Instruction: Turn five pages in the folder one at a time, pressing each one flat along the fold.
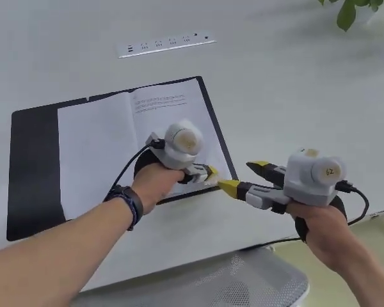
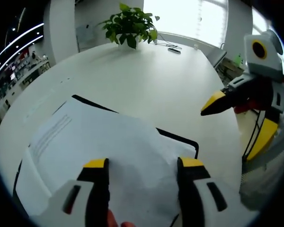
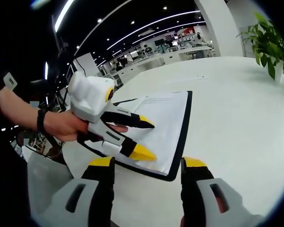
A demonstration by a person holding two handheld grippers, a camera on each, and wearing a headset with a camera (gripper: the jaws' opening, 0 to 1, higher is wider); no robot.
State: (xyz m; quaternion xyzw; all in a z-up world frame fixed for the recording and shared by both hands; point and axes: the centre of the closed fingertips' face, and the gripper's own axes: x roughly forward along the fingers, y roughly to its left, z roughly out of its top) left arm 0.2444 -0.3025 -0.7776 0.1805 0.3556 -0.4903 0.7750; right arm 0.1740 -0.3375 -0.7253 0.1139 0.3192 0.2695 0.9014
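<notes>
My left tongs [image 1: 205, 173] hover with jaws spread over the near right corner of the black plastic folder [image 1: 32, 173], which lies open on the white round table [image 1: 294, 83]. Nothing is pinched yet. My right tongs [image 1: 244, 176], also spread and empty, sit just off that same corner, tips aimed at it.

Risks, as I judge them:
- Closing on the corner could catch 2 sheets instead of 1, since the top white printed sheet [image 1: 169, 121] lies tight on those beneath.
- Both sets of tips crowd 1 corner and could knock together.
- A hard pinch could crease the paper.
- The black cable [image 1: 125, 169] from my left tongs trails over the folder's right half (right where a sheet must sweep) and could snag it.
- A pull toward me could drag the folder off the table.

The folder's near edge lies close to the table rim, with a grey mesh chair [image 1: 243, 281] below. To the folder's right is bare tabletop. A white power strip [image 1: 166, 45] sits well beyond its far edge.
</notes>
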